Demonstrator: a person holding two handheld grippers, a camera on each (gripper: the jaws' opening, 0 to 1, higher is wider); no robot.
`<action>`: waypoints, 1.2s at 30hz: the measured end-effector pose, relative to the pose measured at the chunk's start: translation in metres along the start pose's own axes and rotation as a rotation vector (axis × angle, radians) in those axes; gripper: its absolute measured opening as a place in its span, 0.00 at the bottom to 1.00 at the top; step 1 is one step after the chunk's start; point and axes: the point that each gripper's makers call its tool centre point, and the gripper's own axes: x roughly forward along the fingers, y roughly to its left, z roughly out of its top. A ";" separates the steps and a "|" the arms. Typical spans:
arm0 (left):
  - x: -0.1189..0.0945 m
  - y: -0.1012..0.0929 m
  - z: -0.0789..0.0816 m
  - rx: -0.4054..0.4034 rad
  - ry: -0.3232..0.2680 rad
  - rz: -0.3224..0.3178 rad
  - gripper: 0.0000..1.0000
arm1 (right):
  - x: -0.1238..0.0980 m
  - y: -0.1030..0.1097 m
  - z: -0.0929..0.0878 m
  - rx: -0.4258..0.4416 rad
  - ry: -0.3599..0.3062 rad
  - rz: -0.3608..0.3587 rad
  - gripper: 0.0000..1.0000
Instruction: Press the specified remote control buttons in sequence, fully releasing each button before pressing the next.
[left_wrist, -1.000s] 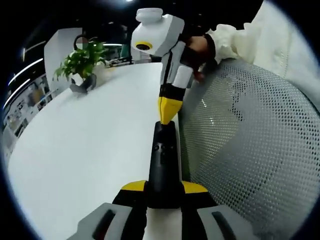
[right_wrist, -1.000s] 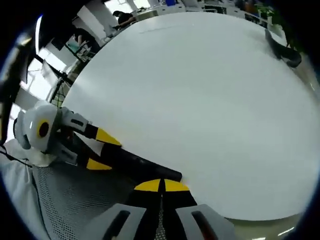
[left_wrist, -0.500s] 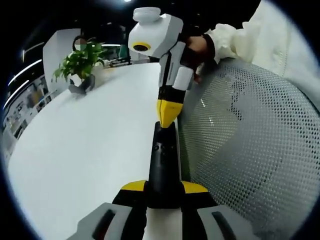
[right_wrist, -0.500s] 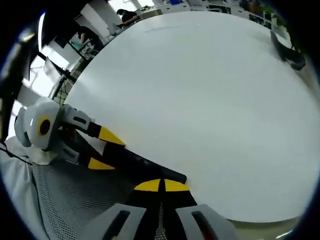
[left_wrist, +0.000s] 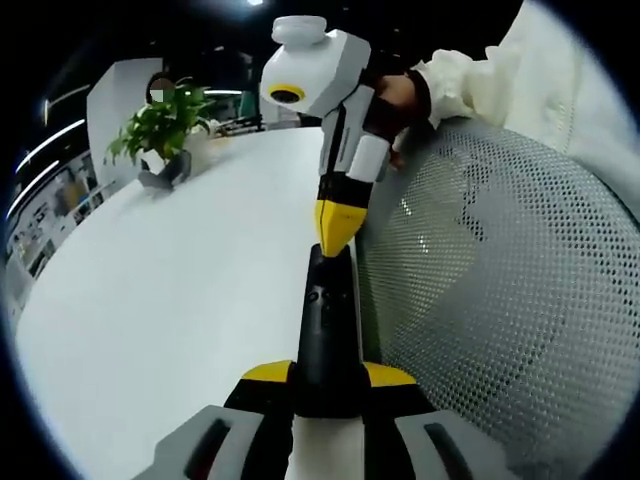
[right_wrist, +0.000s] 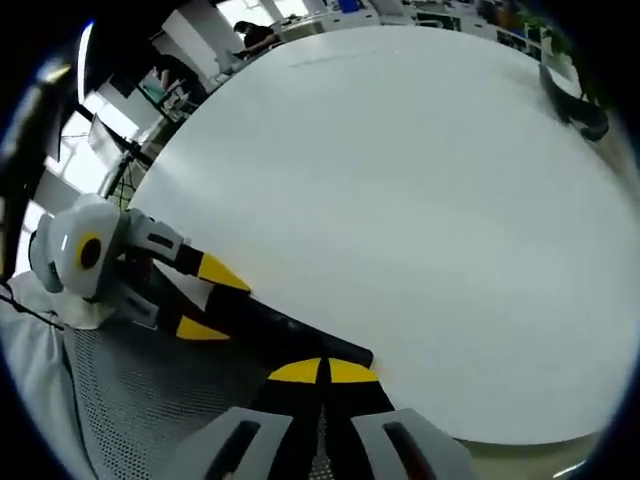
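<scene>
Remote (left_wrist: 325, 330): black, held over the white desk (left_wrist: 170, 300) edge, beside a mesh chair back (left_wrist: 500, 300).
Long axis: runs 6 to 12 o'clock in the left gripper view.
Left claw (left_wrist: 327, 385): clamped on the remote's near end.
Right claw (left_wrist: 335, 232): tips together, on the remote's far end at 12 o'clock; likely the pressing one.
Buttons: between the two claws.

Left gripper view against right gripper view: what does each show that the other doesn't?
Left gripper view: a hand and sleeve holding the right gripper, and the remote seen lengthwise with its buttons facing the camera. Right gripper view: the left gripper seen from outside, its tongs clamped on the remote's sides. Both: the remote, the white table and the mesh chair.
</scene>
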 end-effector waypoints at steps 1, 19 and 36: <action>0.000 0.000 0.000 0.001 0.000 0.000 0.25 | 0.000 0.000 0.000 -0.001 0.000 0.000 0.00; 0.001 -0.001 0.000 0.019 0.003 0.000 0.25 | 0.003 0.008 -0.003 -0.041 0.044 0.018 0.00; 0.004 -0.005 0.002 0.056 0.001 -0.002 0.25 | 0.003 0.010 -0.004 -0.079 0.045 0.003 0.00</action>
